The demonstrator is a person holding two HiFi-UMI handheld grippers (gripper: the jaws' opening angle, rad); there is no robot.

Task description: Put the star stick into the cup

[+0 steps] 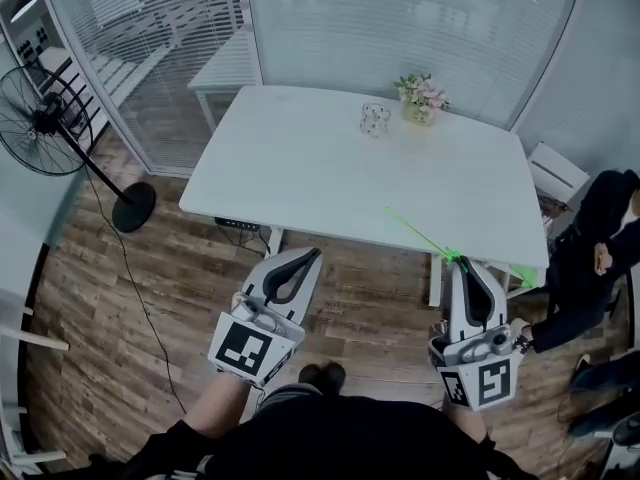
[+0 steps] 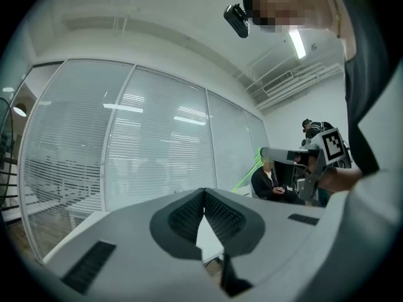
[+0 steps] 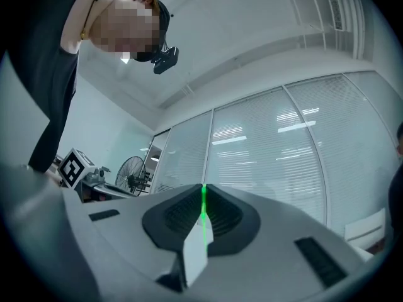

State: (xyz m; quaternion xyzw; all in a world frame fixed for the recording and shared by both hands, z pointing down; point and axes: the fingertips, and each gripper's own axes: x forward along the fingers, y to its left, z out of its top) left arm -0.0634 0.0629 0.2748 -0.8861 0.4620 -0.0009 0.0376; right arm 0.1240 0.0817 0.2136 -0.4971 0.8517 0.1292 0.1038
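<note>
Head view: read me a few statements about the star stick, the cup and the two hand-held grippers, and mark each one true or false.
1. The right hand-held gripper is shut on the green star stick. True.
2. The cup stands beside the flowers on the white table. True.
3. The star stick is already in the cup. False: it is in the right hand-held gripper, at the table's near edge.
4. The left hand-held gripper holds the cup. False: its jaws are together with nothing between them.
5. The fan stands on the table. False: it stands on the floor.
</note>
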